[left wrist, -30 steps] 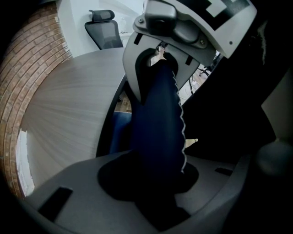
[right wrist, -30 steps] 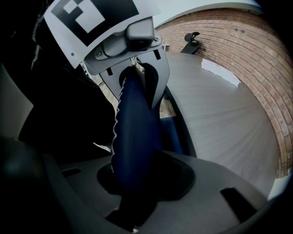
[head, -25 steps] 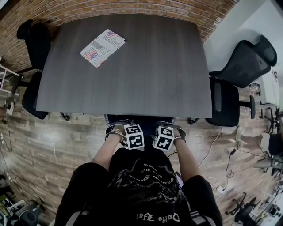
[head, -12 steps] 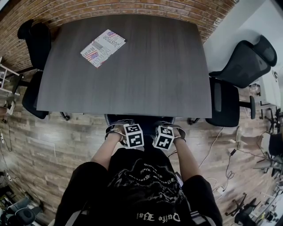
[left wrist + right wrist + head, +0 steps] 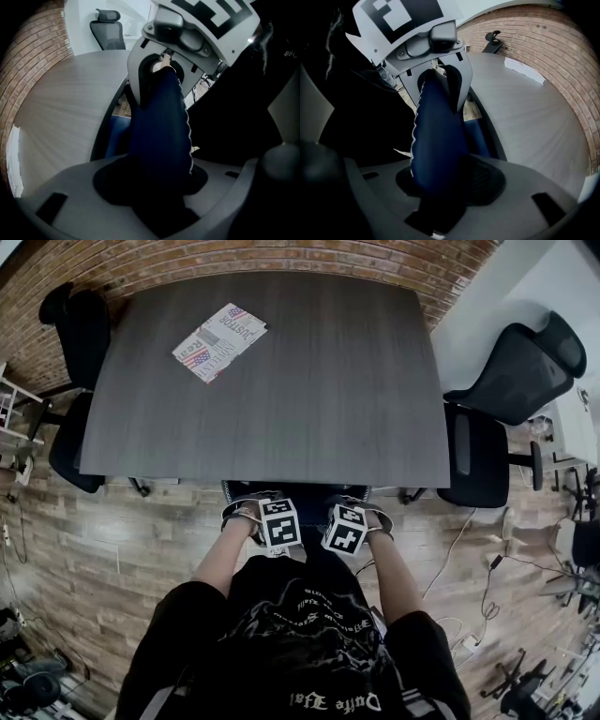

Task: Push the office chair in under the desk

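Sitting almost all the way under the desk, the dark blue office chair with a fabric back [image 5: 298, 491] shows only the top edge of its back, right at the near side of the dark grey wood-look desk [image 5: 309, 381]. The seat is hidden under the desk top, so the push looks as good as done.

The left gripper [image 5: 152, 187] and the right gripper [image 5: 440, 187] point steeply down over that top edge, side by side and close together. Two holds, one on each side of the middle, would help the chair roll straight and not turn. Both sets of jaws have just been opening. The chair back stands between each pair, but the jaws now look wide and loose around it, not squeezing. That looks like letting go, because the chair is already where it should be.

The person stands right behind the chair, arms reaching forward and down.

On the far left part of the desk lies a folded newspaper with a flag picture [image 5: 218, 341], well away from the grippers. A black mesh office chair [image 5: 506, 399] stands at the right side of the desk, and another black chair [image 5: 75, 334] at the left. A red brick wall [image 5: 281, 254] runs behind the desk, and the floor is light wooden boards [image 5: 112, 549].
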Demonstrator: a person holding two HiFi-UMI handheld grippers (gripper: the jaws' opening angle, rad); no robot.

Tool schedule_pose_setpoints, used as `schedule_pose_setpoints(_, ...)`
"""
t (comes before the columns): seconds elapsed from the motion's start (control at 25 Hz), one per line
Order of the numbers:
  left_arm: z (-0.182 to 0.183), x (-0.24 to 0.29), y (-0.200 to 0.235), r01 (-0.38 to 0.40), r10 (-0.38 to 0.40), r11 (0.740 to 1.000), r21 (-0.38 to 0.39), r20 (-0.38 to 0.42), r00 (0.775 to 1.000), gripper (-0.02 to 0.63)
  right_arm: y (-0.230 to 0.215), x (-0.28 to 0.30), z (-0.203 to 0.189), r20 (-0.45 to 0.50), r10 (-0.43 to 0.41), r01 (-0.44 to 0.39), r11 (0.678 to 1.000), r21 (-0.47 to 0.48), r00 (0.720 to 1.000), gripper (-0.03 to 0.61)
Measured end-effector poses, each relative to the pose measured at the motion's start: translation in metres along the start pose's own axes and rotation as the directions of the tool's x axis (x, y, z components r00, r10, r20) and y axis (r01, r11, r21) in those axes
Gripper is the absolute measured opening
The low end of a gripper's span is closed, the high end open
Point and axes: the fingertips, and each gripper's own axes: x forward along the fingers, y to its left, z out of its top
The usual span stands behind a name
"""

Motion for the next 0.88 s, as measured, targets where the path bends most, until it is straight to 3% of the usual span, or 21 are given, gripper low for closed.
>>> schedule_pose_setpoints(0.28, 0.002, -0.002, 0.003, -0.054, 0.054, 0.999, 0.001, 0.036, 0.998, 0.221, -0.003, -0.01, 0.003, 0.05, -0.034, 0.029, 0.996, 0.08, 0.998, 0.229)
schedule_pose_setpoints(0.64, -0.004, -0.031, 0.004, -0.094, 0.092, 0.996, 0.01, 0.093, 0.991, 0.248, 0.001, -0.042, 0.016, 0.131, -0.083, 0.064, 0.988, 0.139, 0.988, 0.245)
schedule_pose_setpoints(0.76, -0.003, -0.05, 0.003, -0.125, 0.122, 0.992, 0.014, 0.139, 0.983, 0.249, 0.007, -0.057, 0.018, 0.16, -0.06, 0.032, 0.985, 0.172, 0.985, 0.245)
schedule_pose_setpoints(0.88, -0.001, -0.072, 0.002, -0.141, 0.144, 0.99, -0.029, 0.217, 0.966, 0.249, 0.004, -0.073, 0.023, 0.218, -0.098, 0.052, 0.977, 0.209, 0.971, 0.245)
